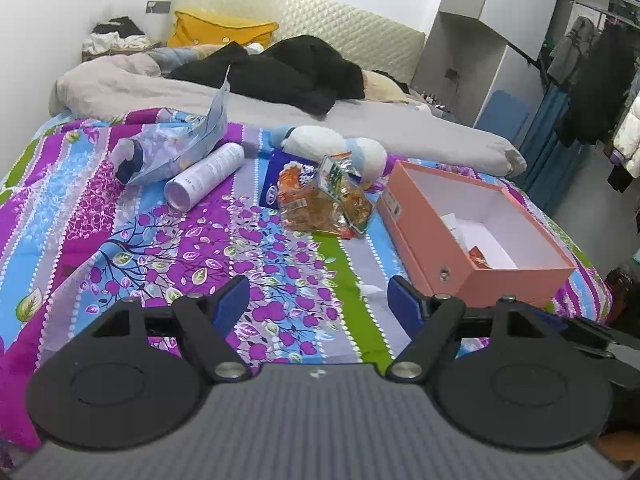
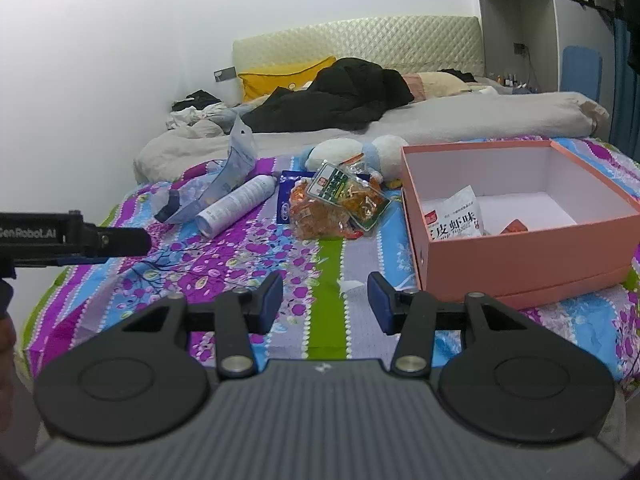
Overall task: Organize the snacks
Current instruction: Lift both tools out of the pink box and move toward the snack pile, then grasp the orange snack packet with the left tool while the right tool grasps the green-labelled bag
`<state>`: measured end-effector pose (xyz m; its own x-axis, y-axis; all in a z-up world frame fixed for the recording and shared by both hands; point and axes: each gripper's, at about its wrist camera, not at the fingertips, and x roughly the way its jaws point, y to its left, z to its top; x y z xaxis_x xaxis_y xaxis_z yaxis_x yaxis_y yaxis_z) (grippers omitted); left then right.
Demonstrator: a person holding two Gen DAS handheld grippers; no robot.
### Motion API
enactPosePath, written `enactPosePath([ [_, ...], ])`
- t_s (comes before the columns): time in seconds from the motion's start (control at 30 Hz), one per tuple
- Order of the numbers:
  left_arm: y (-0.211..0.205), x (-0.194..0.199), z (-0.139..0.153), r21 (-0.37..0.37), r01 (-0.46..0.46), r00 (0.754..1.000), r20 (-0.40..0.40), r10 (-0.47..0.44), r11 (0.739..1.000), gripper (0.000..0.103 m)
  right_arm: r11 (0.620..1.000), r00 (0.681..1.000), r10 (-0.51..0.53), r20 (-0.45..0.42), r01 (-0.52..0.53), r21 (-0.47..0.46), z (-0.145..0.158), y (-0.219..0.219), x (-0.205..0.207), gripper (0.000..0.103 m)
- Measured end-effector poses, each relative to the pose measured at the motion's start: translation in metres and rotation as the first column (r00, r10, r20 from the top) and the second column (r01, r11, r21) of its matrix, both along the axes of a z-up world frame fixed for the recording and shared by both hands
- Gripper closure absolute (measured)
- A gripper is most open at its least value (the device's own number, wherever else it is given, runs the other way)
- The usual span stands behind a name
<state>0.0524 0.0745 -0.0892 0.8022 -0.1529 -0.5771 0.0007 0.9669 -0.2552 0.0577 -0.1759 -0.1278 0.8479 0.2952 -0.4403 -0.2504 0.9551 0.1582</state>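
An open pink box (image 1: 516, 276) (image 2: 520, 256) sits on the bed at the right; it holds a white snack bag (image 2: 454, 218) and a small red packet (image 2: 514, 226). Orange snack bags (image 1: 324, 204) (image 2: 336, 208) lie in a pile left of the box, on a blue packet (image 1: 270, 184) (image 2: 286, 196). A white tube (image 1: 204, 174) (image 2: 236, 206) and a clear blue bag (image 1: 176, 148) (image 2: 208, 188) lie further left. My left gripper (image 1: 320, 304) is open and empty above the bedspread. My right gripper (image 2: 325, 300) is open and empty, near the box's front corner.
The colourful bedspread (image 1: 160, 248) (image 2: 224, 264) covers the bed. A white and blue plush toy (image 1: 332, 146) (image 2: 356, 150) lies behind the snacks. A grey duvet (image 1: 280, 100), black clothes (image 1: 288, 72) and a yellow pillow (image 1: 216, 30) lie further back. The left gripper's side (image 2: 76, 236) shows at the right wrist view's left edge.
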Motion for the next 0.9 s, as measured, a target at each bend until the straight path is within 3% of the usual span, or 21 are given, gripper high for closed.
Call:
enactPosePath([
  [0.47, 0.027, 0.074, -0.045, -0.020, -0.012, 0.999, -0.052, 0.011, 1.000, 0.023, 0.996, 0.997, 0.070, -0.017, -0.071, -0.054, -0.019, 0.040, 0.056, 0.053],
  [0.6, 0.032, 0.102, -0.069, -0.035, -0.003, 0.998, -0.056, 0.001, 0.999, 0.023, 0.994, 0.997, 0.074, 0.011, -0.072, -0.084, -0.027, 0.050, 0.071, 0.053],
  [0.9, 0.038, 0.165, -0.121, -0.084, -0.024, 0.997, -0.070, 0.018, 0.996, 0.023, 0.984, 0.996, 0.084, -0.032, -0.088, -0.156, -0.057, 0.064, 0.119, 0.053],
])
